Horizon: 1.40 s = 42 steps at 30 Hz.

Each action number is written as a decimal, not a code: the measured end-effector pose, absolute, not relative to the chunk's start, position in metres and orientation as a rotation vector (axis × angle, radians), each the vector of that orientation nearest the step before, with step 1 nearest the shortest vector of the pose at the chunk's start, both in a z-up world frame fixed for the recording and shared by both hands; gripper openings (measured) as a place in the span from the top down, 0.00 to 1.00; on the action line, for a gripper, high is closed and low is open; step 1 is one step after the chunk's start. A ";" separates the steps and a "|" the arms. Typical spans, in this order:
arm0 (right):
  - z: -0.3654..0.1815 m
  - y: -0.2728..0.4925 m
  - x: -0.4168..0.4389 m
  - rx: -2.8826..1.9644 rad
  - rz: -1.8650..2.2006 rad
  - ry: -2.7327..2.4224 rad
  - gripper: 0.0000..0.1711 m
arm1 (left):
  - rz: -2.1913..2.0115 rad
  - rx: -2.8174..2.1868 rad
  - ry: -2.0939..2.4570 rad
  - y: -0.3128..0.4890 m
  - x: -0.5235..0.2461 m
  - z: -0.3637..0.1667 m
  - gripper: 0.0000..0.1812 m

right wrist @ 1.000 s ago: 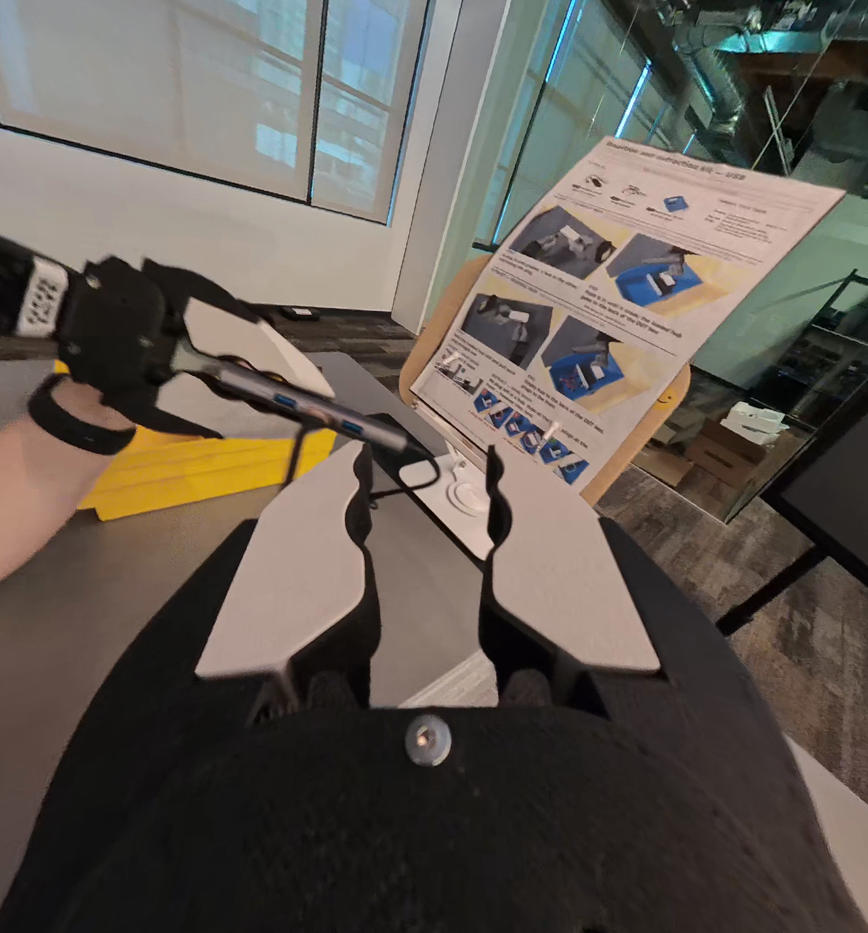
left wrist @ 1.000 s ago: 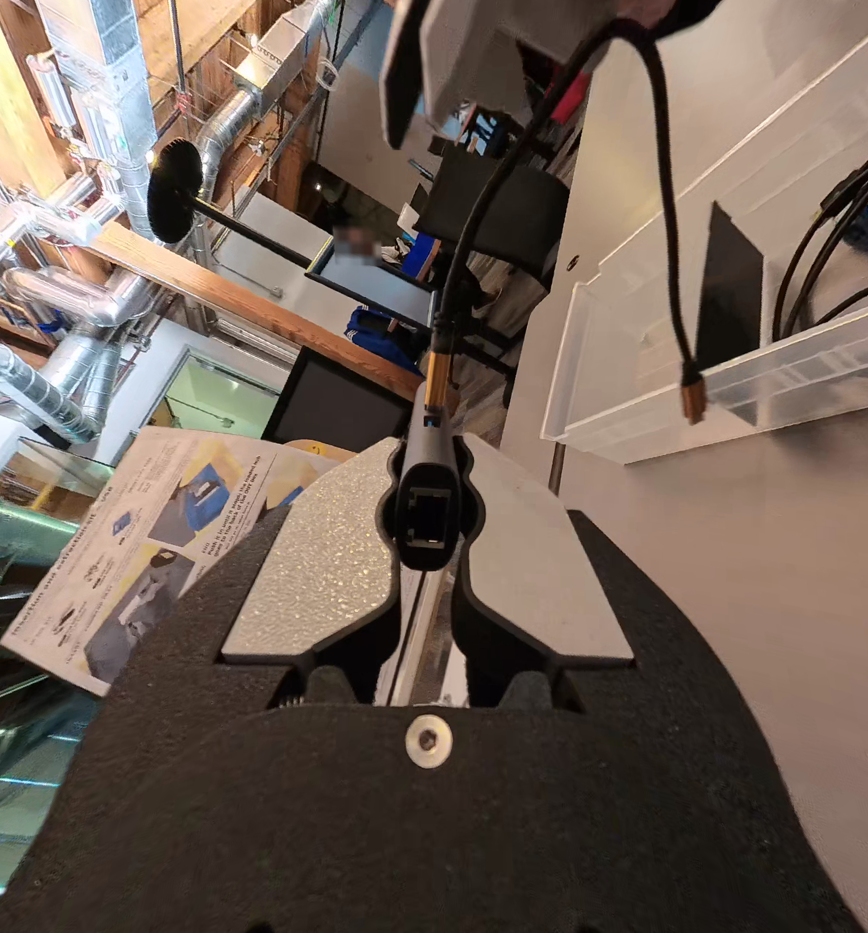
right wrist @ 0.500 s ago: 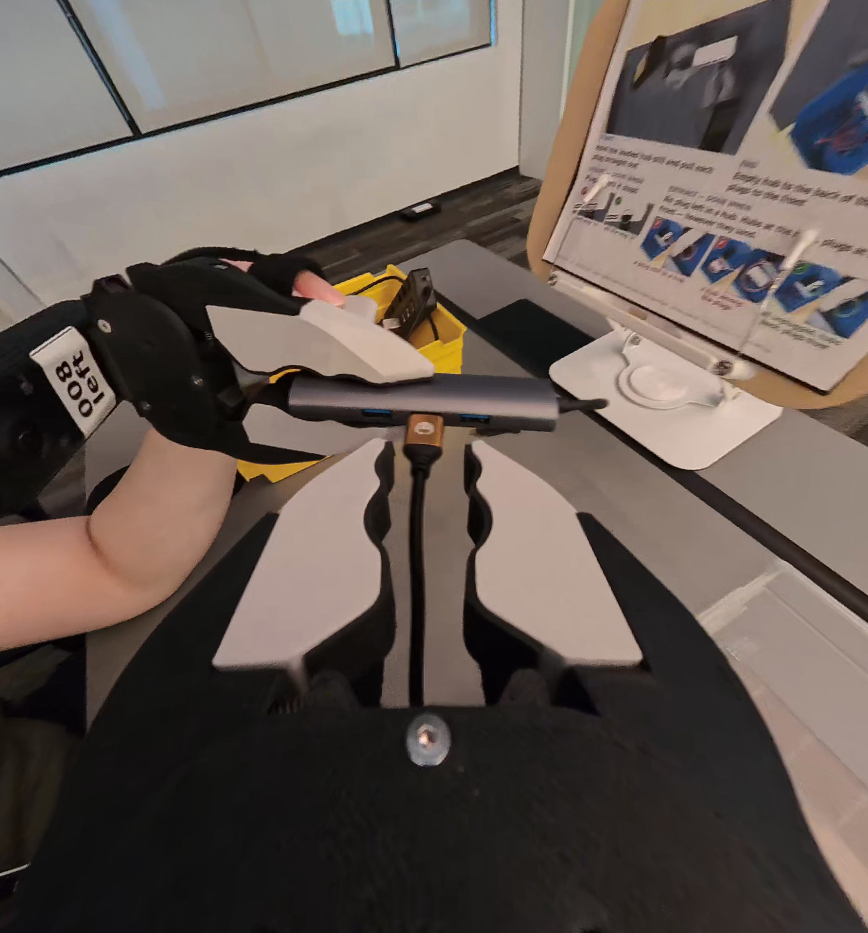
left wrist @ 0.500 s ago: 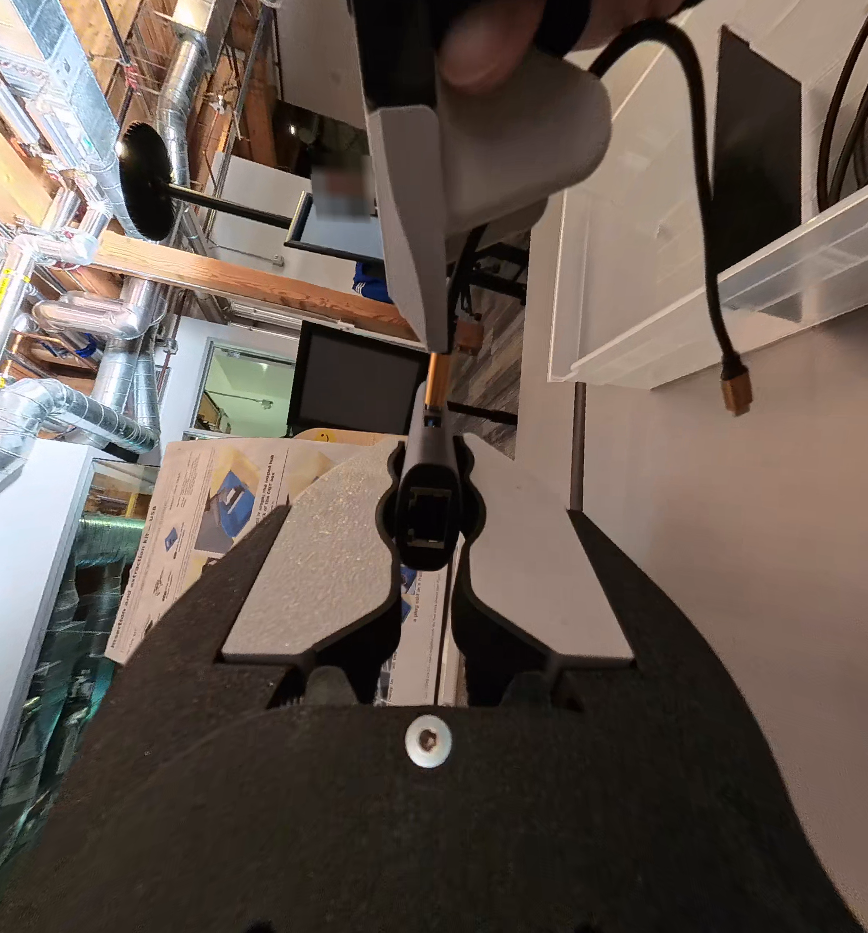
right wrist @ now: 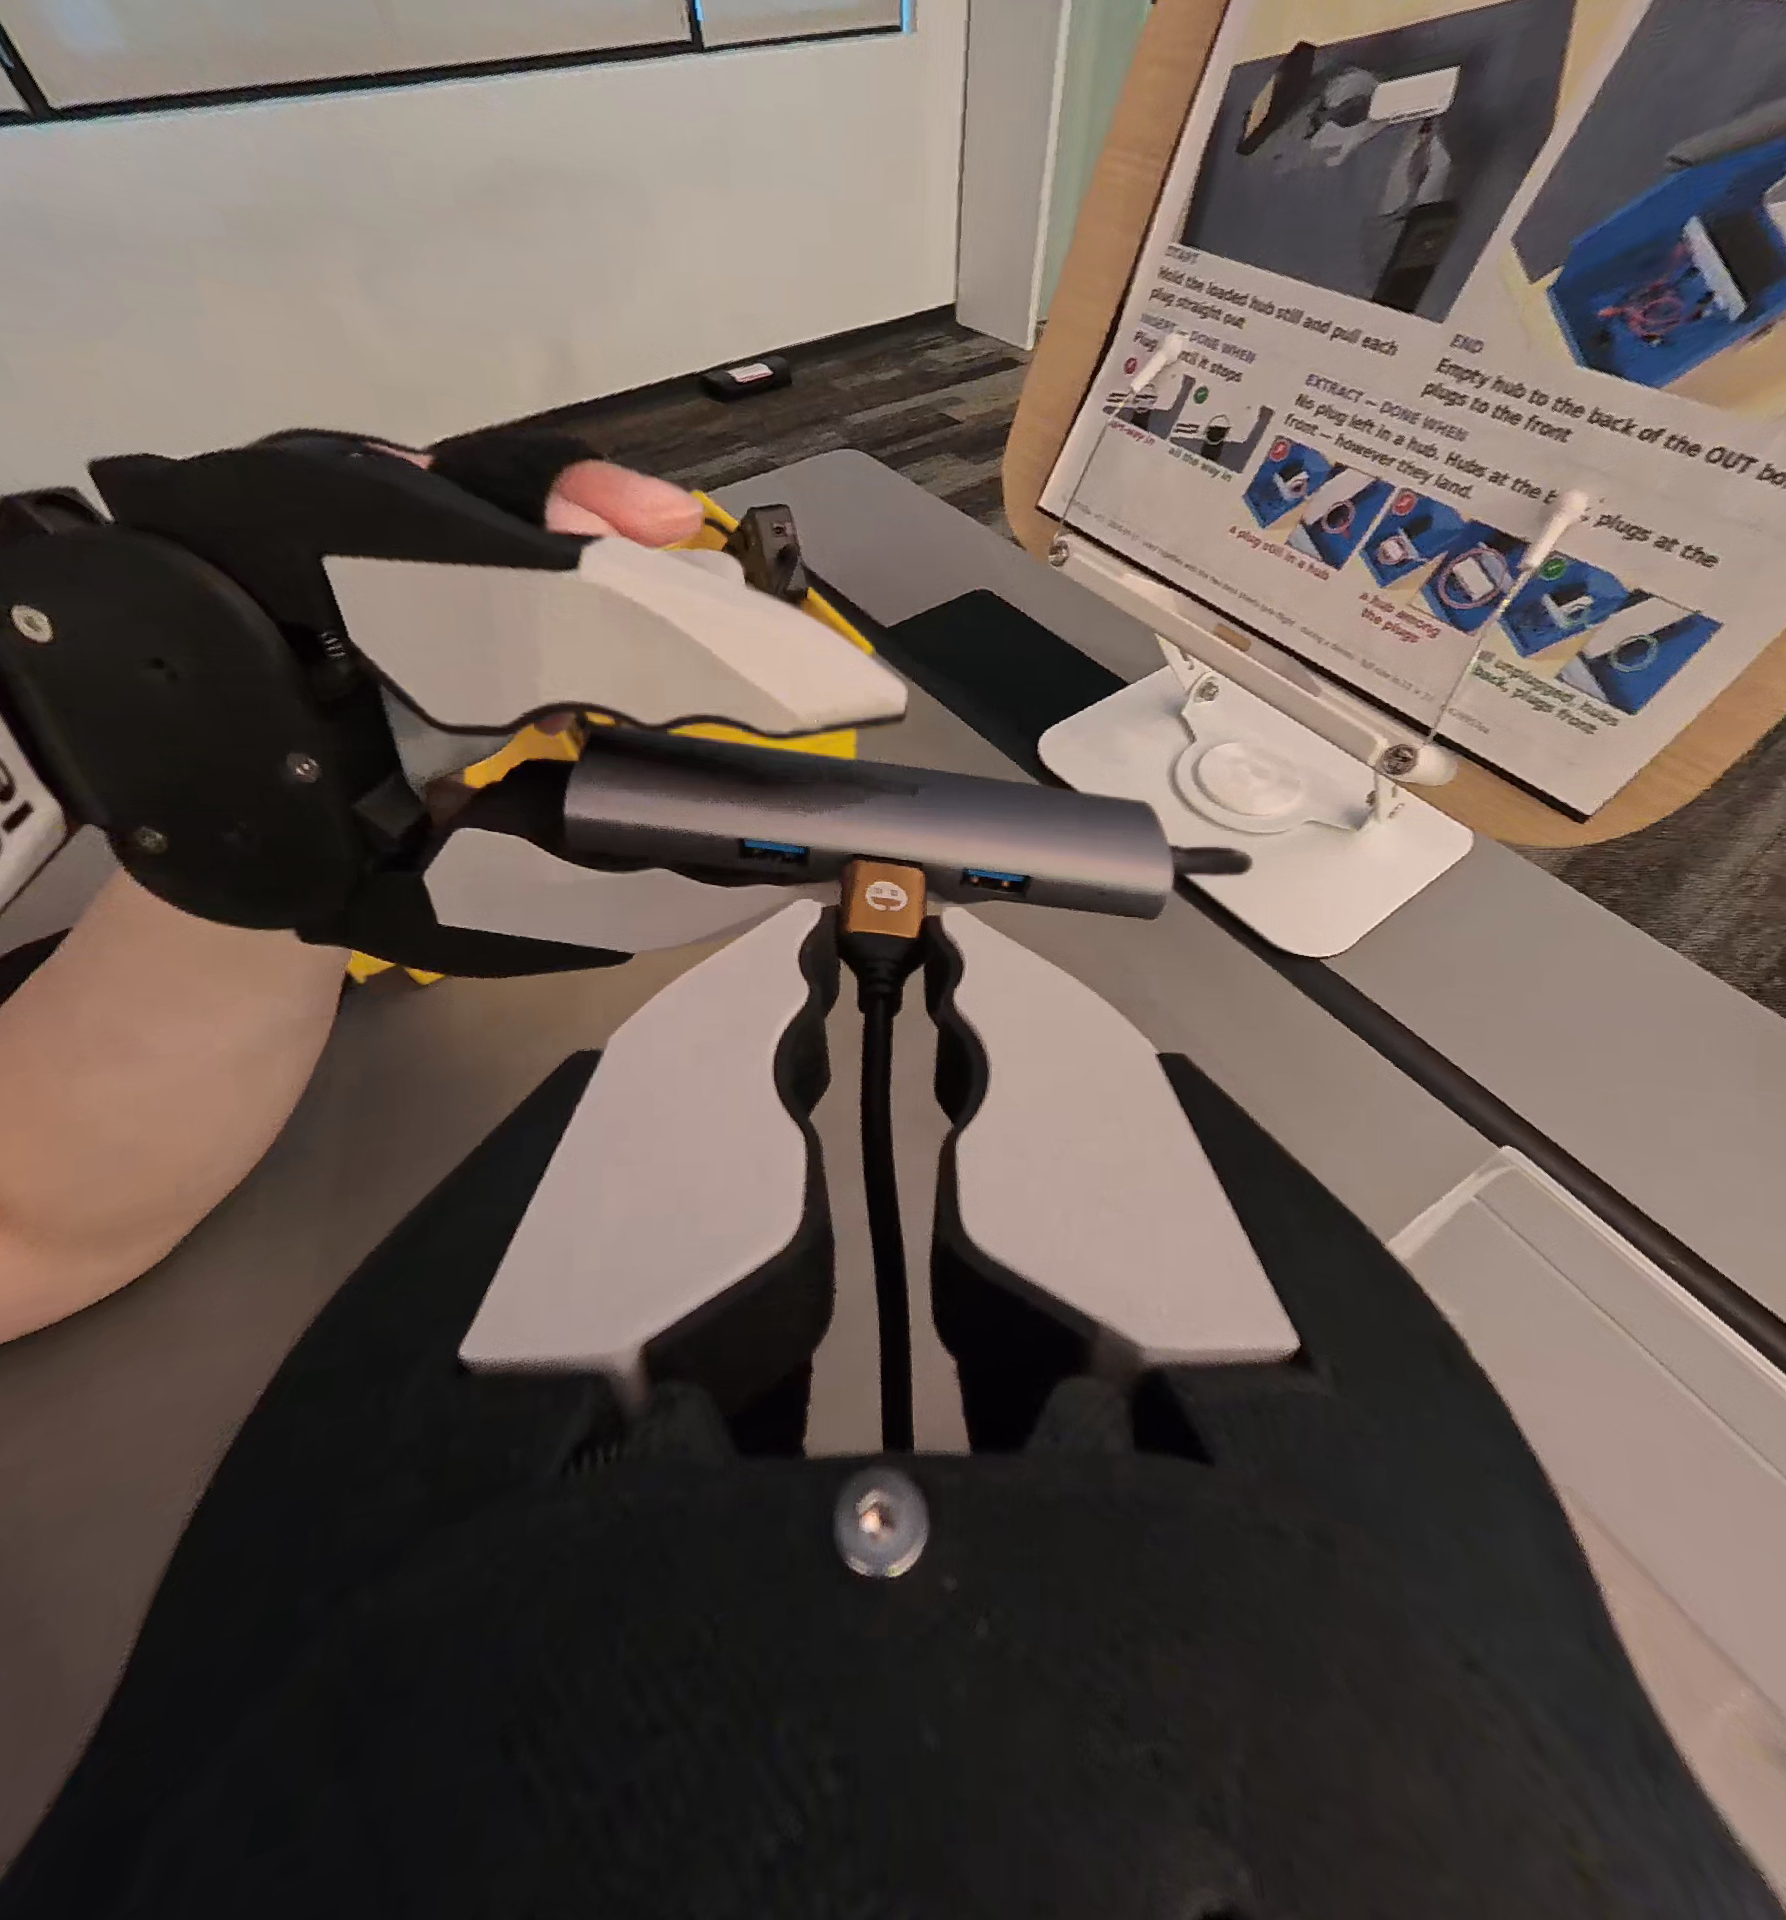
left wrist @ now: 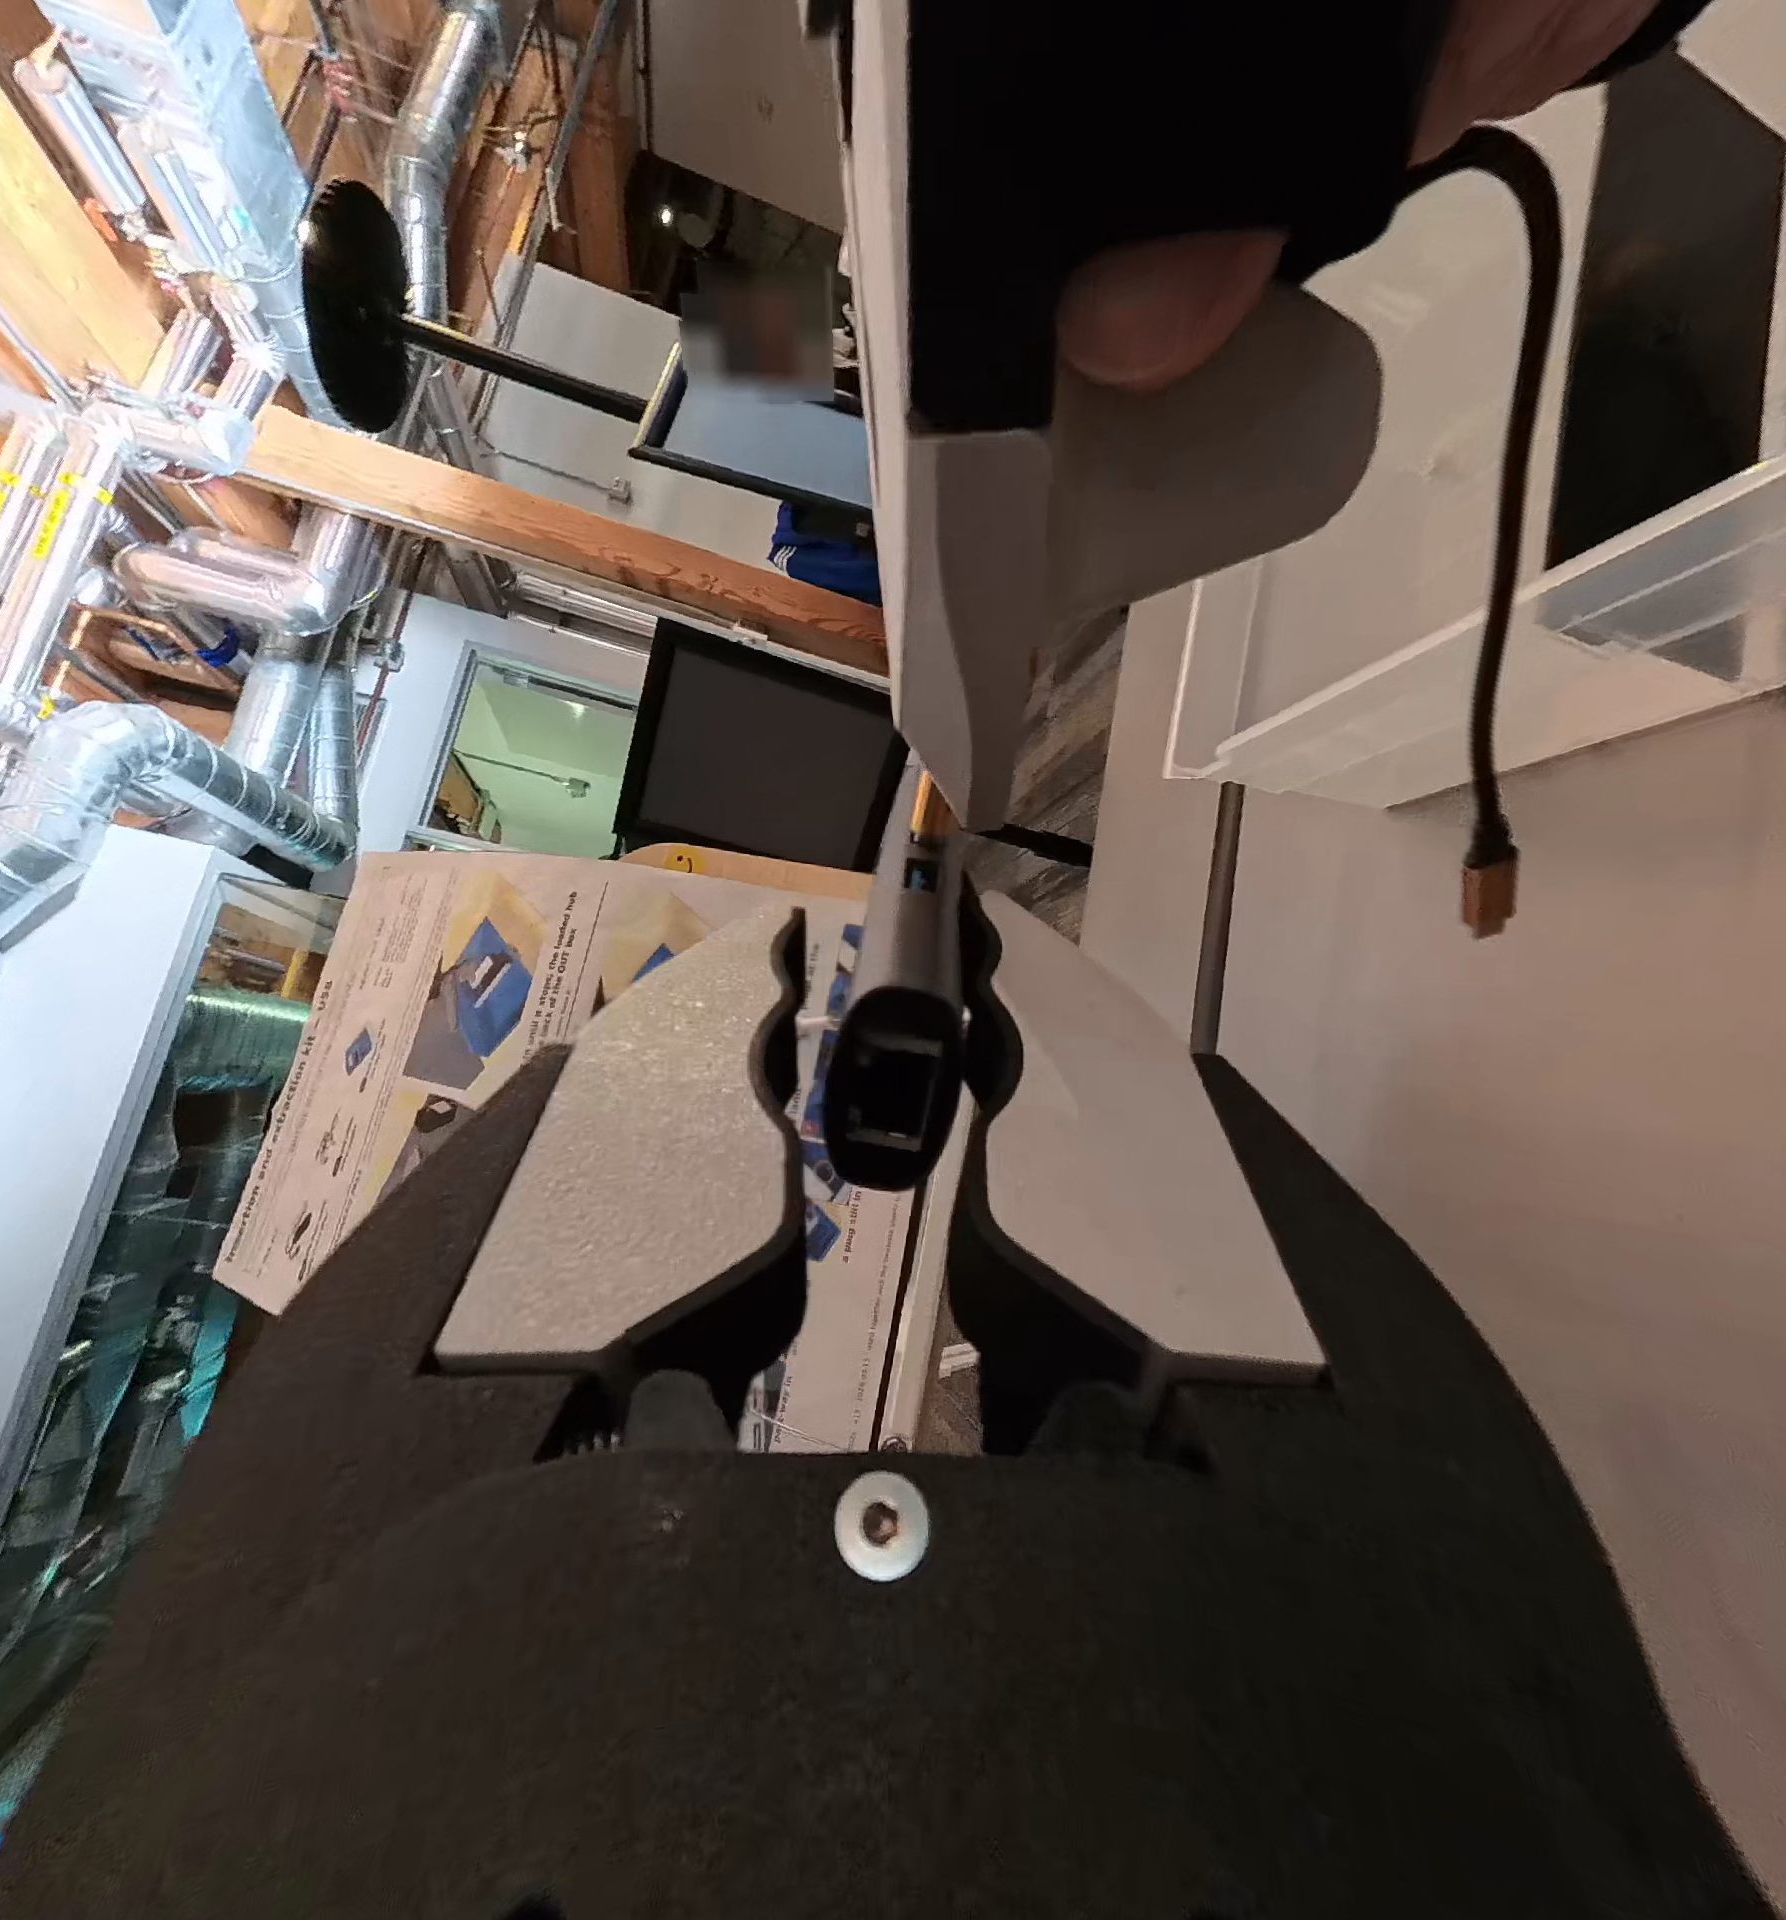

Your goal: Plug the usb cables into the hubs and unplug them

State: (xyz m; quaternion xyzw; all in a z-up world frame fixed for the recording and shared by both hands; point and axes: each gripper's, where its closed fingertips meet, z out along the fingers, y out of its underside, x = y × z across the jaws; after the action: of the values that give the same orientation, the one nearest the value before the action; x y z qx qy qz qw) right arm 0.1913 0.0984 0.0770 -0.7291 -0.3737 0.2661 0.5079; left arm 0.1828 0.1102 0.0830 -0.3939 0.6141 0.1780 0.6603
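A grey USB hub (right wrist: 868, 805) hangs in the air between my two grippers. A gold USB plug (right wrist: 881, 899) on a black cable sits in its middle port. My right gripper (right wrist: 881, 925) is shut on the plug's rear end, with the cable running back between its fingers. In the left wrist view the hub (left wrist: 894, 1091) stands end-on between the fingers of my left gripper (left wrist: 884, 935). It leans on the right finger and a gap shows beside the left finger, so this gripper is open. The cable's free gold end (left wrist: 1488, 894) dangles at the right.
A yellow bin (right wrist: 515, 769) with a black hub (right wrist: 777, 545) in it stands behind the left gripper. An instruction poster (right wrist: 1440, 416) on a white stand is at the far right. A clear plastic bin (left wrist: 1595, 644) holding black cables sits on the grey table (left wrist: 1491, 1247). My two grippers' fingertips are within a few centimetres of each other.
My right gripper moved up to the hub and closed on the plug seated in it. My left gripper's fingers then spread apart and stopped pressing on the hub.
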 end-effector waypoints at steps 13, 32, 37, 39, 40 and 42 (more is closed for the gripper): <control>0.077 0.101 0.191 -1.727 0.397 -0.914 0.91 | 0.461 -0.877 1.372 0.120 0.187 0.075 0.90; 0.077 0.106 0.197 -1.709 0.297 -0.925 0.90 | 0.563 -0.882 1.321 0.127 0.192 0.076 0.91; 0.071 0.108 0.198 -1.735 0.294 -0.930 0.90 | 0.572 -0.887 1.324 0.129 0.192 0.072 0.90; 0.071 0.109 0.198 -1.739 0.299 -0.929 0.90 | 0.585 -0.858 1.324 0.130 0.192 0.072 0.90; 0.069 0.109 0.199 -1.743 0.291 -0.932 0.90 | 0.604 -0.844 1.327 0.130 0.192 0.072 0.90; 0.064 0.110 0.201 -1.778 0.279 -0.953 0.90 | 0.601 -0.853 1.352 0.131 0.194 0.066 0.90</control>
State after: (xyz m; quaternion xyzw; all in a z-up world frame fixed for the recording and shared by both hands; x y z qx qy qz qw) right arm 0.2012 0.1100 0.0637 -0.7432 -0.3983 0.1168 0.5247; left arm 0.1942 0.1314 0.0663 -0.3764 0.5967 0.2654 0.6572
